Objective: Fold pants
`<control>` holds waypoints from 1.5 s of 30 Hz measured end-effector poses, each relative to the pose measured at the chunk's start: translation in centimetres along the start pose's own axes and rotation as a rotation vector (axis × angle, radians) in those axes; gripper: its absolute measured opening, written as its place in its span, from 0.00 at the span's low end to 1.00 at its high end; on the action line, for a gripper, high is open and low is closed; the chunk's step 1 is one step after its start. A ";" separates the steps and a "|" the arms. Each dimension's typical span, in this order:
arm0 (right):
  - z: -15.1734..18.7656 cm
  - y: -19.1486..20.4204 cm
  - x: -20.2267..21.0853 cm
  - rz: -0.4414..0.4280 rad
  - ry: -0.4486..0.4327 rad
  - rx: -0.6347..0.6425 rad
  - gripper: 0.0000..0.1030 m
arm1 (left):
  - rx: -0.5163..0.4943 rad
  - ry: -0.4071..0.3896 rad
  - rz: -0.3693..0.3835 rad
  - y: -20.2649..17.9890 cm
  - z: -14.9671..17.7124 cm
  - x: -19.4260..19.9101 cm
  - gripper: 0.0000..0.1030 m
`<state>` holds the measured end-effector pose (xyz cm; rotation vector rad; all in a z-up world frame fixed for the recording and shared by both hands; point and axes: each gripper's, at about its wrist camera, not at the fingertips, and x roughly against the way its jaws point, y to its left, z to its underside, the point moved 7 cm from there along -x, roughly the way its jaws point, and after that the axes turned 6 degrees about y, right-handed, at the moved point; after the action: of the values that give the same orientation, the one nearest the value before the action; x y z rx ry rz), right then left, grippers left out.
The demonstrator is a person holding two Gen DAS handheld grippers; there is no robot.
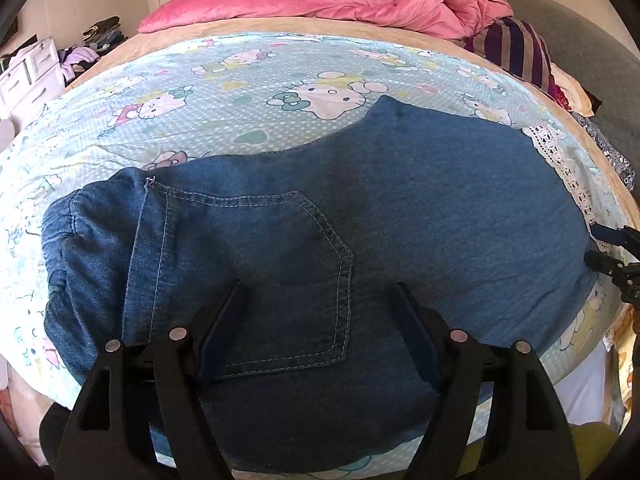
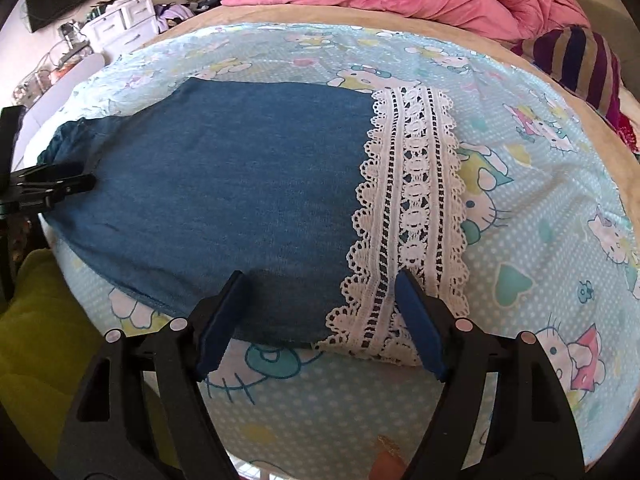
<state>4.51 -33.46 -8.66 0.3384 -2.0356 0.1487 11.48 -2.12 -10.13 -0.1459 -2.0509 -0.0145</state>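
Pants [image 1: 360,208] of blue denim lie flat across the near edge of the bed [image 1: 256,80], already doubled leg over leg by the look of them, waistband to the left and lace-trimmed hem [image 2: 412,208] to the right. Left tool [image 1: 316,328] stands wide over the back pocket [image 1: 280,280], holding nothing. Right tool [image 2: 320,320] is likewise wide and empty, straddling the near corner where denim meets lace. Each tool is posted at one end, presumably so both ends can be lifted together for a crosswise fold. Beyond, a pink duvet [image 1: 320,0] is heaped at the far side, clear of the work.
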 end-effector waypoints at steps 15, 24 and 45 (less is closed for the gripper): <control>-1.2 -1.1 5.2 -0.045 -0.117 -0.055 0.77 | 0.039 -0.052 0.023 -0.1 -0.3 2.3 0.71; -1.4 -4.1 7.6 0.010 -0.182 -0.113 0.81 | -0.040 -0.112 0.057 -3.9 -3.3 5.5 0.71; 1.1 -6.0 4.3 -0.086 -0.155 -0.264 0.83 | -0.261 -0.032 0.120 -16.2 -11.9 -0.3 0.96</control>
<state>3.49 -40.17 -5.57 0.2768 -2.1570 -0.2035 20.37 -19.11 -4.00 -0.4338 -2.0621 -0.2064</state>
